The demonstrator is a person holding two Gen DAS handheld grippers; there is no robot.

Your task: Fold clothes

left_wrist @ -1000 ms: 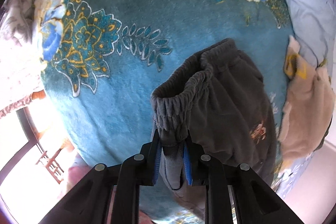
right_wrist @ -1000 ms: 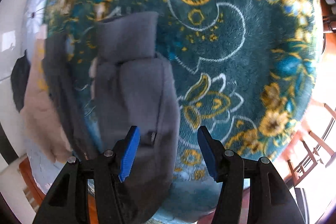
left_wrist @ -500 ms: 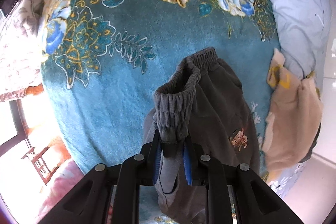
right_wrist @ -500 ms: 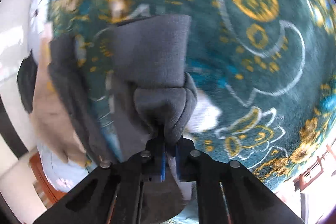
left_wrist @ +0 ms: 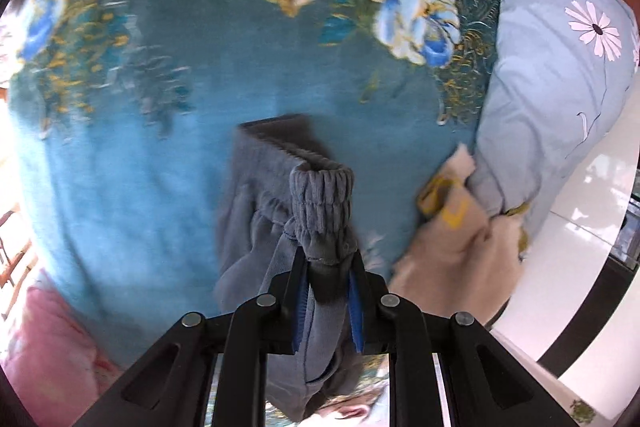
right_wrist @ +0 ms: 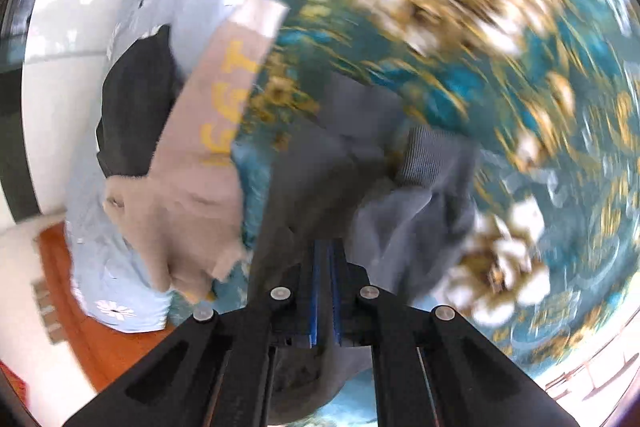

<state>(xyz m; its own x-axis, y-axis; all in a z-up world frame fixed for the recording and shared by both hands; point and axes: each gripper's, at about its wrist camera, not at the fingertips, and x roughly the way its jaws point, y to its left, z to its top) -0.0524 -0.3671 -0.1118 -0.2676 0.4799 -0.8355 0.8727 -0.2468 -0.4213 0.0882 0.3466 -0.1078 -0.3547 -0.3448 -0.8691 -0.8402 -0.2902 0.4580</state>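
Both grippers pinch the grey sweatpants (left_wrist: 256,227): left gripper (left_wrist: 327,301) on the waistband, right gripper (right_wrist: 325,297) on fabric, legs hanging between.

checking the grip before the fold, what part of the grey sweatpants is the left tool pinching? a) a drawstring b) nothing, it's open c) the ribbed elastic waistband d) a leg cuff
c: in the left wrist view the left tool is closed on the gathered, ribbed waistband of the grey sweatpants, which hang from it over the teal floral blanket.
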